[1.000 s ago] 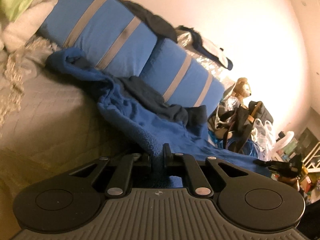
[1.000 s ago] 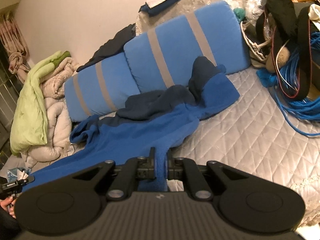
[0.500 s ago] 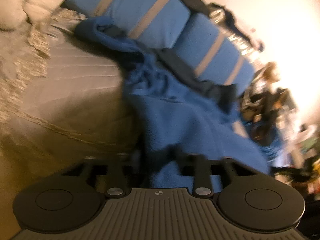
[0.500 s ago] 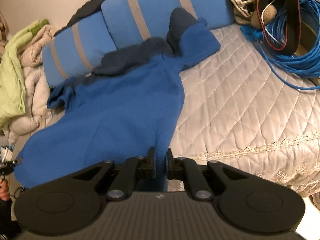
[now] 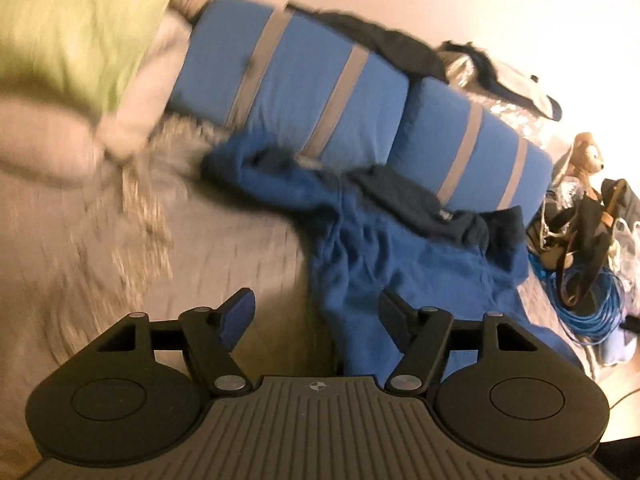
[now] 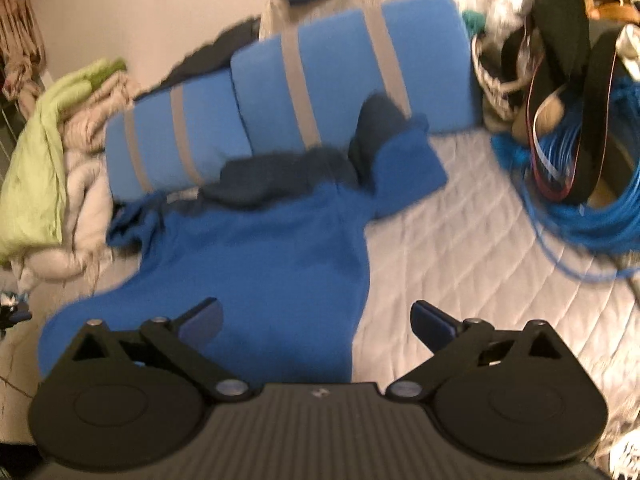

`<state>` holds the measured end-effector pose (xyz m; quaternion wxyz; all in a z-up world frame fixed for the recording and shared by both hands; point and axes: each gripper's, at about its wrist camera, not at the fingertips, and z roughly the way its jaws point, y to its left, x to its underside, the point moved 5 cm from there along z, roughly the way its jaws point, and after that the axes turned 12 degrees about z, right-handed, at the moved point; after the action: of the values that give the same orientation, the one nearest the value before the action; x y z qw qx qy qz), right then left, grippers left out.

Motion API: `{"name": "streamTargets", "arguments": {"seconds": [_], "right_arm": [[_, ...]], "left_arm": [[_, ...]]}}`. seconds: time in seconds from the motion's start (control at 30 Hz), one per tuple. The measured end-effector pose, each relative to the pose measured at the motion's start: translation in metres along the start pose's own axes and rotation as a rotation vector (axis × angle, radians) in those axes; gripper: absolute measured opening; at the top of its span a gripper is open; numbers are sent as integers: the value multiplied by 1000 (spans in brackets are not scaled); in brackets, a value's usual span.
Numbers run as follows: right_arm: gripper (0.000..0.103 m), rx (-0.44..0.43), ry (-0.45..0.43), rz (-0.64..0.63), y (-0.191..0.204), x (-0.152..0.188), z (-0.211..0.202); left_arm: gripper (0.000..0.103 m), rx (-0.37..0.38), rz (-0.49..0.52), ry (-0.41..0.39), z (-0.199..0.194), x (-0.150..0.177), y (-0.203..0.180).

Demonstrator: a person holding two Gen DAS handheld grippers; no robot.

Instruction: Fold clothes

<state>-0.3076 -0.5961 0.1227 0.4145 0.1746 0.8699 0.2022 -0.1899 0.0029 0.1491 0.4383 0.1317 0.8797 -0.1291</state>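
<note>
A blue fleece garment (image 5: pixel 400 264) (image 6: pixel 264 264) with a dark navy collar part (image 5: pixel 416 204) (image 6: pixel 280 176) lies spread on the grey quilted bed (image 6: pixel 460 248), its top against two blue striped cushions. My left gripper (image 5: pixel 316 312) hovers above the garment's near edge, its jaws opening, with no cloth pressed between the pads. My right gripper (image 6: pixel 316 320) hangs over the garment's lower hem and the quilt beside it, jaws opening wide, nothing gripped.
Two blue cushions with grey stripes (image 5: pixel 360 92) (image 6: pixel 304 80) line the wall. A pile of green and beige bedding (image 5: pixel 72 40) (image 6: pixel 44 152) sits at one end. Coiled blue cable (image 6: pixel 580 208) (image 5: pixel 580 312), bags and a teddy bear (image 5: pixel 584 156) crowd the other end.
Both grippers were shut on the blue garment's hem; they have since let it go and opened. The garment dropped flat onto the bed. The left gripper rose and turned.
</note>
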Motion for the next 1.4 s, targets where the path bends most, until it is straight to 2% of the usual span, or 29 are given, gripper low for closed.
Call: {"name": "streamTargets", "arguments": {"seconds": [0.1, 0.27, 0.33, 0.43, 0.57, 0.63, 0.83, 0.97, 1.17, 1.3, 1.4], "right_arm": [[103, -11, -50, -20, 8, -30, -14], [103, -15, -135, -36, 23, -79, -41], [103, -18, -155, -40, 30, -97, -52], [103, -1, -170, -79, 43, -119, -67], [103, 28, -212, -130, 61, -147, -88], [103, 43, -243, -128, 67, -164, -97], [103, 30, -317, -104, 73, -214, -113], [103, 22, -326, -76, 67, -244, -103], [103, 89, -352, -91, 57, -277, -78], [103, 153, -374, -110, 50, -294, -56], [103, 218, -408, -167, 47, -298, -36]], "left_arm": [[68, 7, 55, -42, -20, -30, -10], [68, 104, 107, -107, -51, -77, -34], [68, 112, 162, -142, -65, -95, -45], [68, 87, 198, -176, -79, -119, -53], [68, 12, 178, -275, -94, -152, -51], [68, 1, 171, -305, -95, -167, -48], [75, -1, 103, -373, -73, -203, -34], [75, -10, 85, -356, -46, -217, -31], [75, -57, 153, -380, -15, -240, -34], [79, -59, 180, -384, 13, -251, -42], [80, -114, 212, -379, 38, -249, -55]]}}
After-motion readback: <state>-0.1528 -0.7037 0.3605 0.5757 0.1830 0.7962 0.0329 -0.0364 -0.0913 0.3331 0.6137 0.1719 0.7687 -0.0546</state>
